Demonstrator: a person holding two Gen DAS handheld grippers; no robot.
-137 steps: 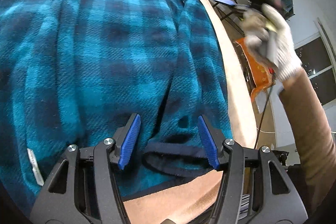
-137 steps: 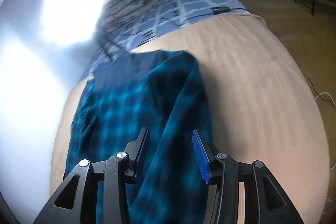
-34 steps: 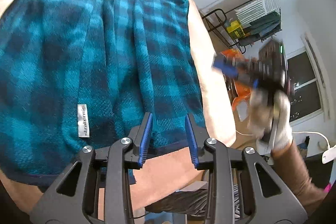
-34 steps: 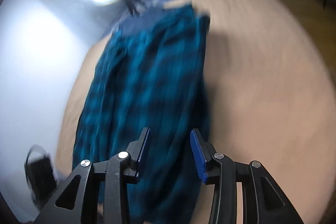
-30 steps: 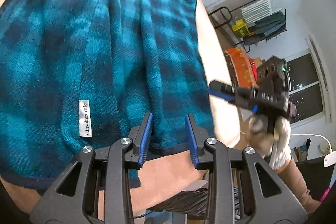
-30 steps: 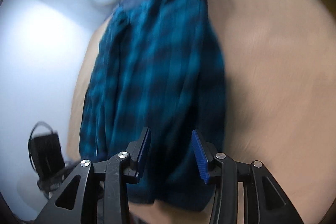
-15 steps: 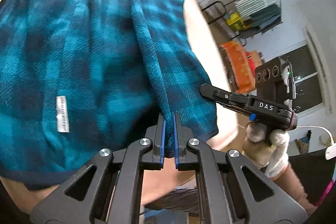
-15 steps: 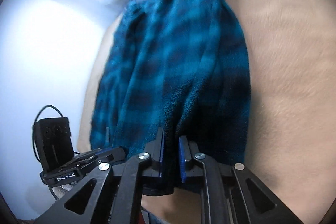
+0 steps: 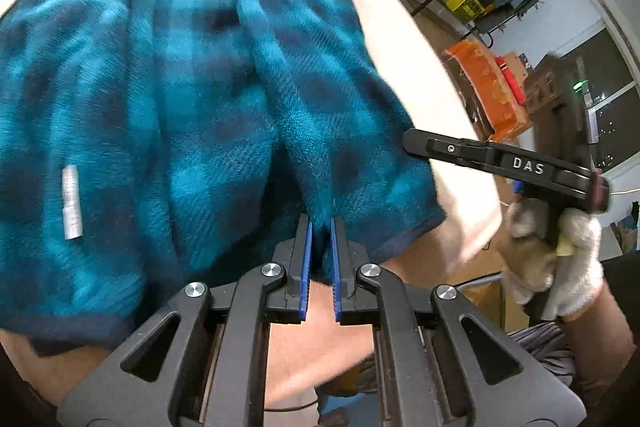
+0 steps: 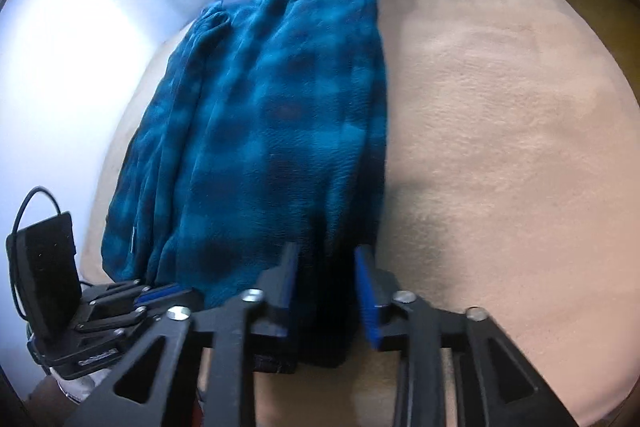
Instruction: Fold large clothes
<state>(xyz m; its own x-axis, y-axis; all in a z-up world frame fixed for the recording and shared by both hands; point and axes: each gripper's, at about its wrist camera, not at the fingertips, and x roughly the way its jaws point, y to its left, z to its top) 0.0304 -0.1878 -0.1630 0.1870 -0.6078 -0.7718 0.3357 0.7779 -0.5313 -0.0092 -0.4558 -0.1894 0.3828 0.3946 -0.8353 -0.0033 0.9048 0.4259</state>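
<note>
Teal-and-navy plaid garment [image 9: 192,75] (navy hem), peach bedsheet [image 10: 500,131]
</note>
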